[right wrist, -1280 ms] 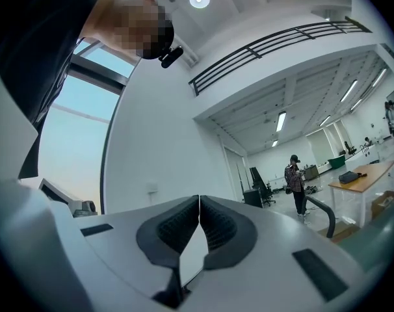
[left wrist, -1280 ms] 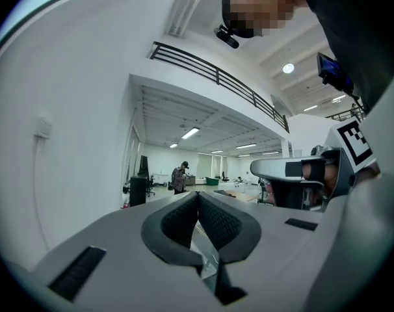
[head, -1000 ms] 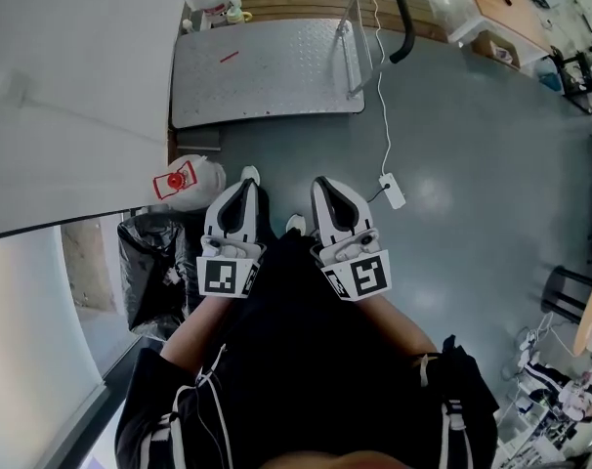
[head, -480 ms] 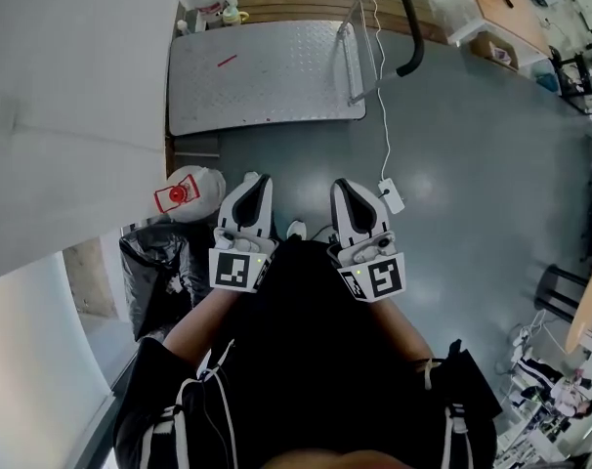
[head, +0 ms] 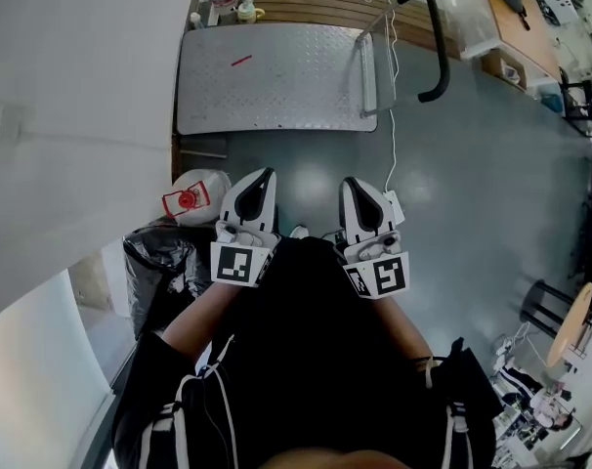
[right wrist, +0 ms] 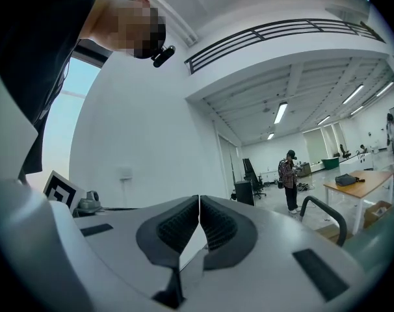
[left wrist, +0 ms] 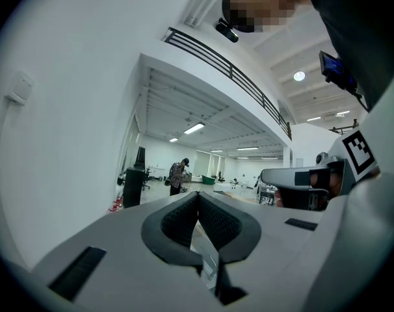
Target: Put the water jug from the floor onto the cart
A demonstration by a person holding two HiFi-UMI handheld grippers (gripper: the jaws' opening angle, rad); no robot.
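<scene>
Your left gripper (head: 266, 173) and right gripper (head: 348, 182) press their ribbed black pads (left wrist: 218, 225) together, empty, near the rounded white water jug (head: 200, 191) and diamond-plate cart (head: 276, 76).

Grey floor (head: 472, 164) bearing cart (head: 276, 76), water jug (head: 200, 193)

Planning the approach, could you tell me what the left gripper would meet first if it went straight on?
Probably nothing near: the left gripper points level, seemingly passing above the cart deck into open hall, with the wall to its left.
</scene>
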